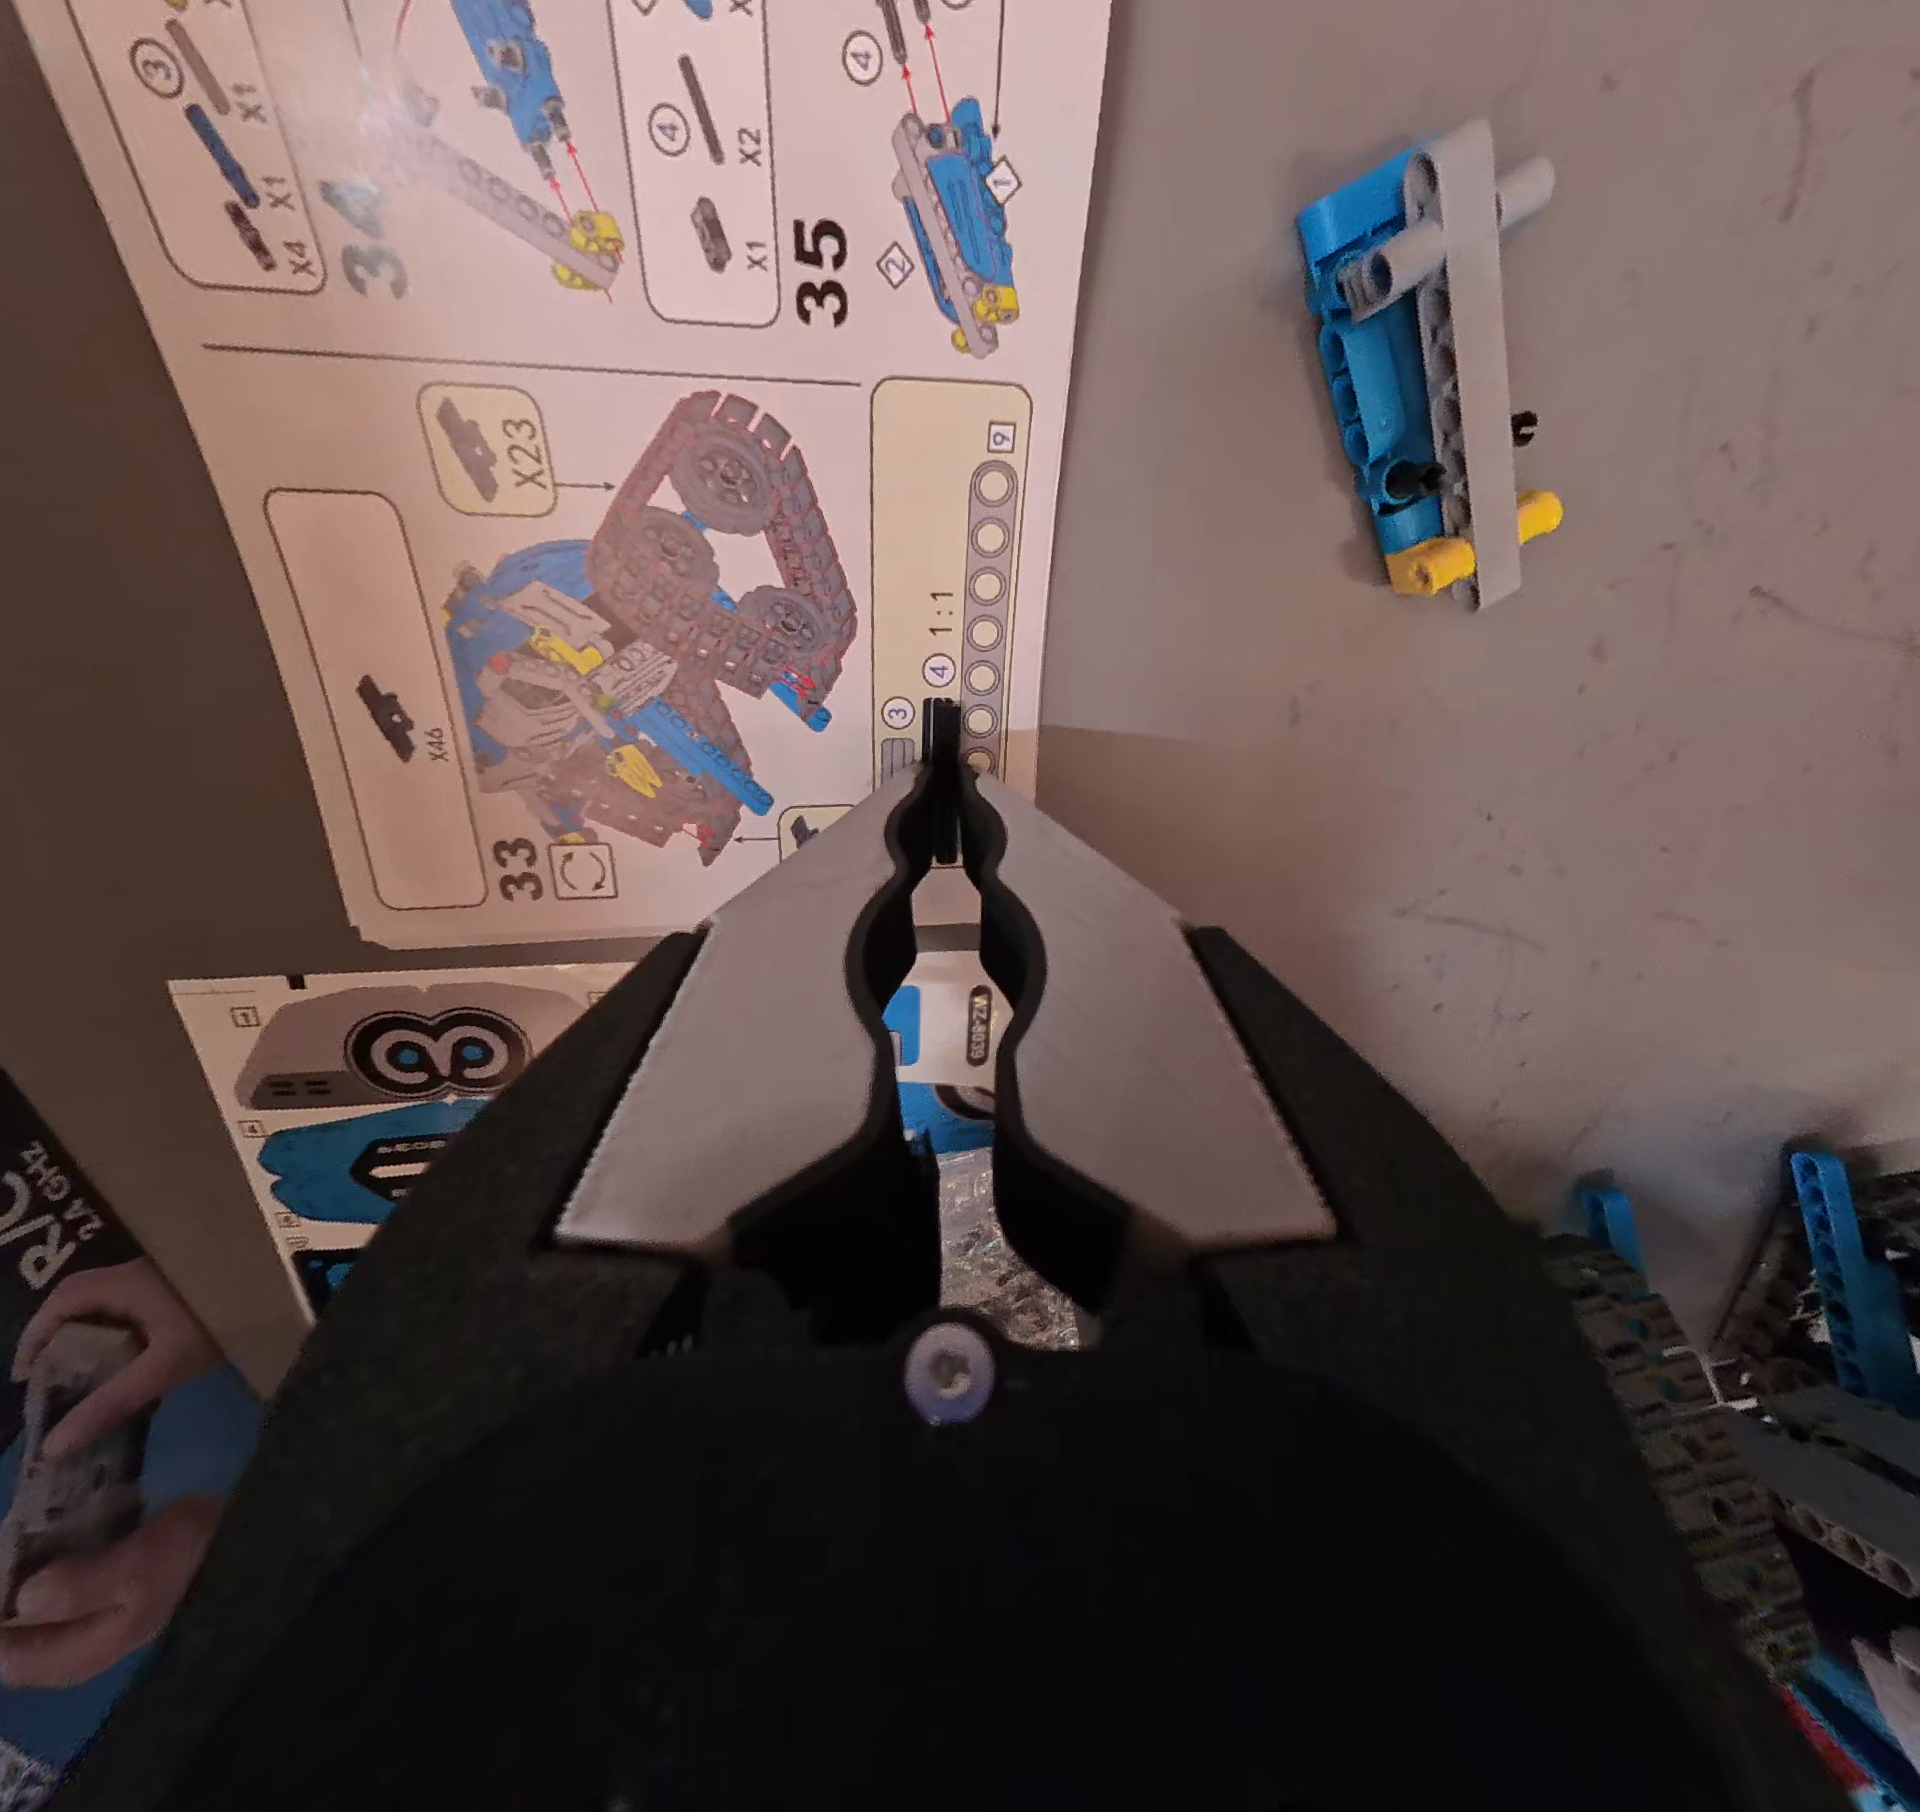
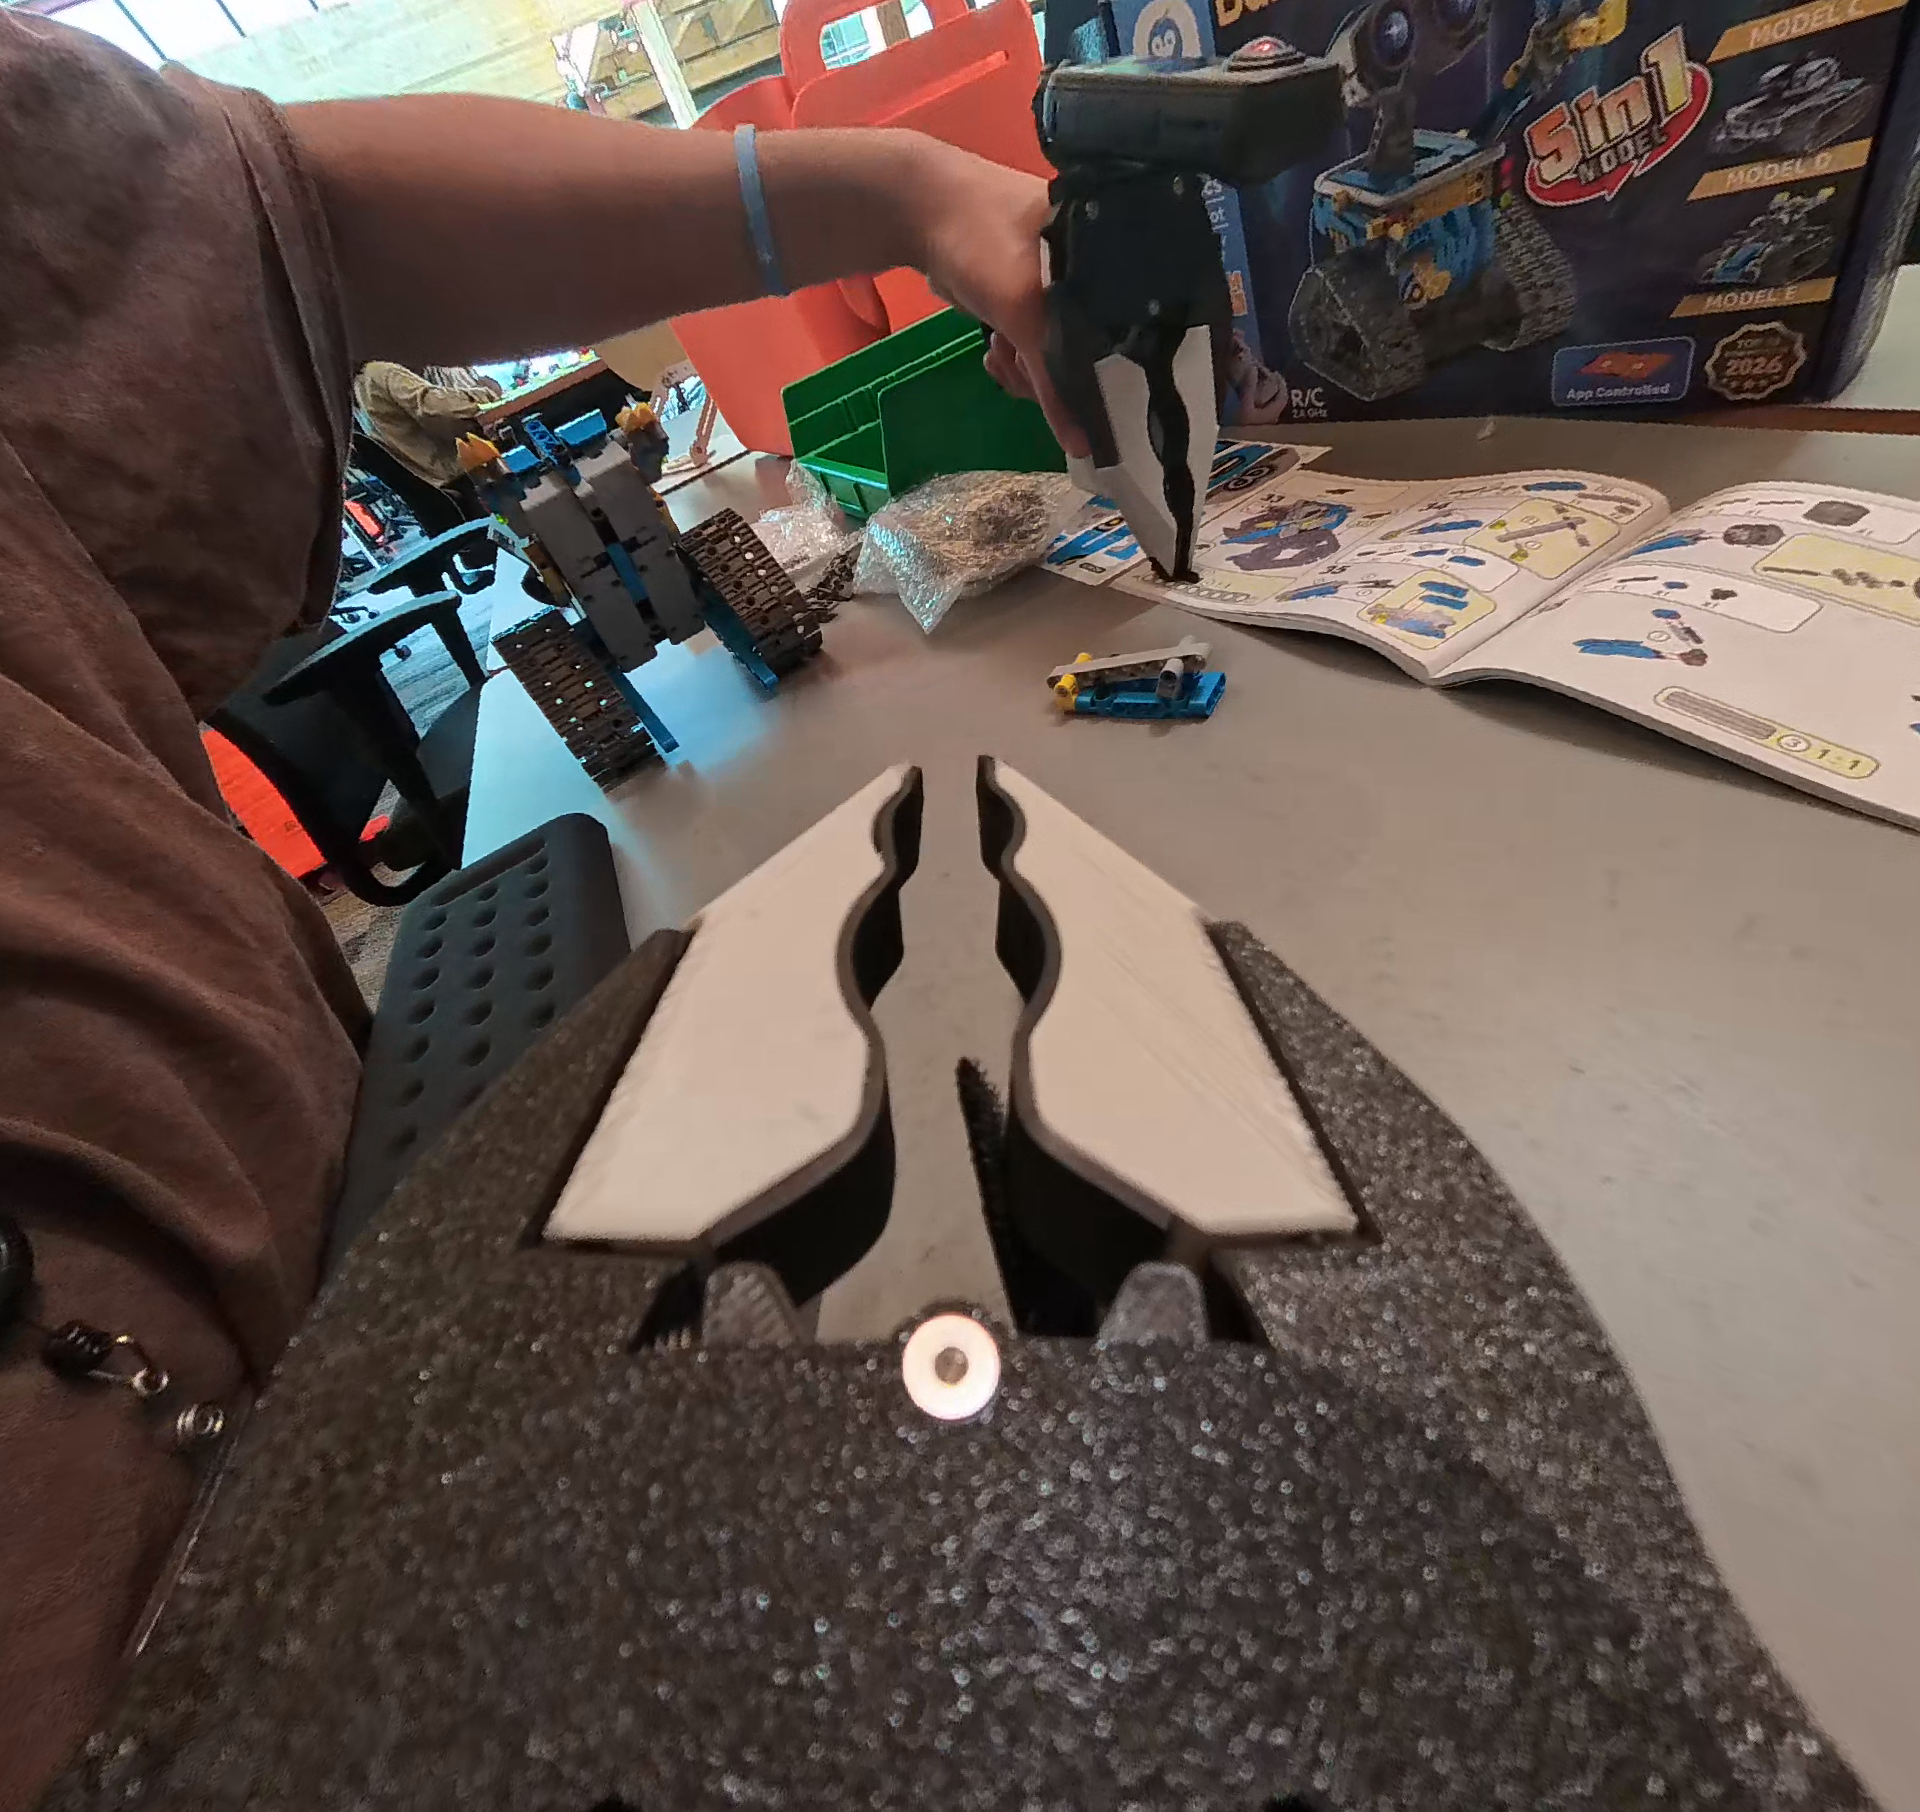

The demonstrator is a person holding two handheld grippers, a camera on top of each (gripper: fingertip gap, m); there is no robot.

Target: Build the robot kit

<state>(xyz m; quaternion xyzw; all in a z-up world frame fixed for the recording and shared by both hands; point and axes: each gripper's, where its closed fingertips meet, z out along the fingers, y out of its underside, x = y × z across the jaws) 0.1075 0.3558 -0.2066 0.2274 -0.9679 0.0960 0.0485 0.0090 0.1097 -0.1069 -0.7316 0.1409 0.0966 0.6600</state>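
Observation:
My left gripper (image 1: 943, 765) is shut on a small black rod-like piece (image 1: 943, 728) and holds it tip-down over the lower edge of an open instruction booklet (image 1: 582, 474). It also shows in the right wrist view (image 2: 1174, 573), pointing down at the booklet (image 2: 1558, 578). A small blue, grey and yellow brick assembly (image 1: 1429, 380) lies on the grey table to its right, also seen in the right wrist view (image 2: 1138, 682). My right gripper (image 2: 948, 775) is open and empty, low over the table (image 2: 1455, 931), short of that assembly.
A half-built tracked model (image 2: 634, 588) stands at the table's left edge. Crumpled clear bags (image 2: 956, 526), a green bin (image 2: 914, 412), an orange bag (image 2: 883, 152) and the kit's box (image 2: 1558, 152) stand behind. A person's arm (image 2: 571, 204) reaches across. Office chairs (image 2: 353, 702) stand left. One gripper's finger ends stand about 30 centimetres off the other's.

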